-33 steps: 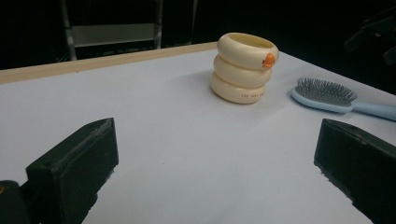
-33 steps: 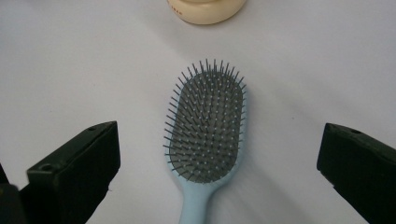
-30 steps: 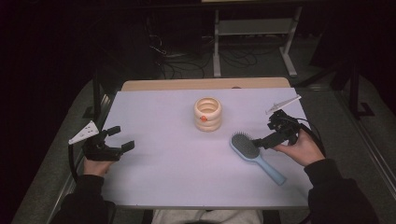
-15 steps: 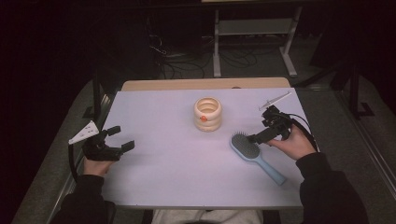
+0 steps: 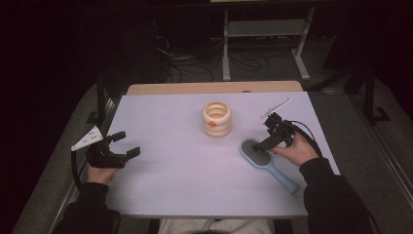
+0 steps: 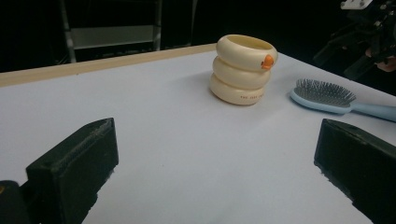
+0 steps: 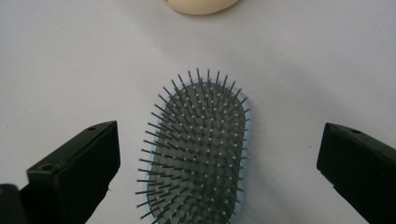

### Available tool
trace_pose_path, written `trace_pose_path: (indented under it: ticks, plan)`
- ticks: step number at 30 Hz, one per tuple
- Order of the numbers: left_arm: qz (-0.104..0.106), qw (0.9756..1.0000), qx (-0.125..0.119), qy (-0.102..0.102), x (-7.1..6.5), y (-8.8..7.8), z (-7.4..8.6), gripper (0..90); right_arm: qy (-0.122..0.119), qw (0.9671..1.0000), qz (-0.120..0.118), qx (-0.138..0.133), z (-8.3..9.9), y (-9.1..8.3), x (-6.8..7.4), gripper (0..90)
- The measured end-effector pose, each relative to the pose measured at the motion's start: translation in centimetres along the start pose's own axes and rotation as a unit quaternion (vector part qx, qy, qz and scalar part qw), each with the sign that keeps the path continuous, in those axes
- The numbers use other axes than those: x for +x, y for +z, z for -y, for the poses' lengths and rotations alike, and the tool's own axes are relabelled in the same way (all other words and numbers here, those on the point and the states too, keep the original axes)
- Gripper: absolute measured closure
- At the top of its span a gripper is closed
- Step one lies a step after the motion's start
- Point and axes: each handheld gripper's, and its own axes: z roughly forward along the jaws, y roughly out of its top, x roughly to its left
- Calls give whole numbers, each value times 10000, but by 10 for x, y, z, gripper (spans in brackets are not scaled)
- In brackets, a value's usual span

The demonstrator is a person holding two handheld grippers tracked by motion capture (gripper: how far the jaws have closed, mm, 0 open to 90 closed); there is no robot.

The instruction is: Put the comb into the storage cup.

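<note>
Black jaws, left: the left hand-held gripper (image 5: 121, 145) is held low at the near left edge of the worktop, jaws spread wide, nothing between them; in the left gripper view (image 6: 215, 172) bare white surface is seen between the two jaws.
Left hand: the left hand (image 5: 100, 171) is seen behind its gripper, dark sleeve entering from the bottom of the high view.
Grey plate: a pale three-cornered plate (image 5: 87, 138) is carried on top of the left gripper.
Worktop: a white sheet (image 5: 175, 185) is laid over the worktop; a strip of bare wood (image 5: 214, 87) is left showing along the far edge.
Hairbrush: a light blue hairbrush (image 5: 268, 163) is laid flat on the right half of the worktop, bristles up, handle pointed toward the near right corner, head toward the centre.
Black jaws, right: the right hand-held gripper (image 5: 265, 136) is held over the brush head, tilted down, jaws wide apart; in the right gripper view (image 7: 217, 172) the bristled head (image 7: 196, 149) is framed between the jaws, touched by neither.
Right hand: the right hand (image 5: 294, 148) is wrapped round the gripper body, cable looped behind it.
Ringed cup: a cream holder of three stacked rings (image 5: 216, 118), with a small orange mark on its side (image 6: 267, 61), is stood upright at mid-worktop, beyond the brush head and apart from it.
Floor beyond: cables (image 5: 195, 61) and a metal frame (image 5: 265, 34) are seen in the dark.
</note>
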Motion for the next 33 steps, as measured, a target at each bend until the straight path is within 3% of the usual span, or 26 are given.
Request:
trace_pose_path:
  ticks: [15,33]
  plan:
    - [23,10000,28,17,-1,1,0,0,-108,9997,35,194,1,21,7,0]
    - [8,10000,92,36,-1,2,0,0,-53,9992,94,389,8,35,10,0]
